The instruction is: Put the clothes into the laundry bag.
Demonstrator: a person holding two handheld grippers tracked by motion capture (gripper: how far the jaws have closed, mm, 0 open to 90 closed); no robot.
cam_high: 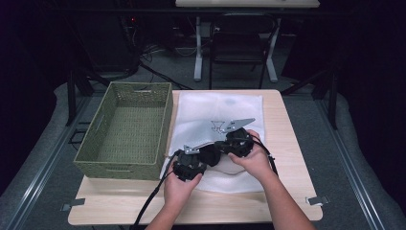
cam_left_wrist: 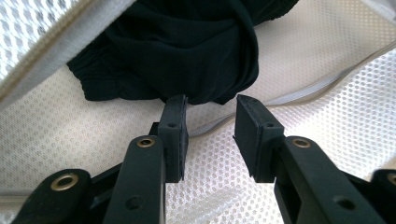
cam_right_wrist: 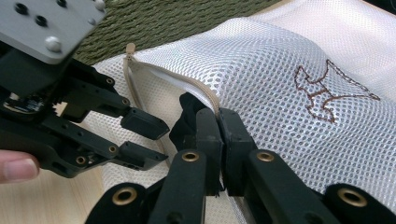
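While both hands crowd the near edge of the mesh laundry bag point(cam_high: 218, 108) on the tabletop point(cam_high: 287, 143), high view shows a green basket point(cam_high: 127, 127) beside it. Left gripper view: left tongs point(cam_left_wrist: 211, 122) released, just short of the dark garment point(cam_left_wrist: 187, 51) inside the bag. Right gripper view: right tongs point(cam_right_wrist: 218, 122) clenched on the bag's zipper edge point(cam_right_wrist: 196, 86). Garment looks soft, light, floppy; best pinch a bunched fold, avoid snagging mesh.

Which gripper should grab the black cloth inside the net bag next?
Probably the left gripper: its jaws are open and aimed right at the black cloth. The right gripper is busy, shut on the edge of the mesh bag, holding it open.
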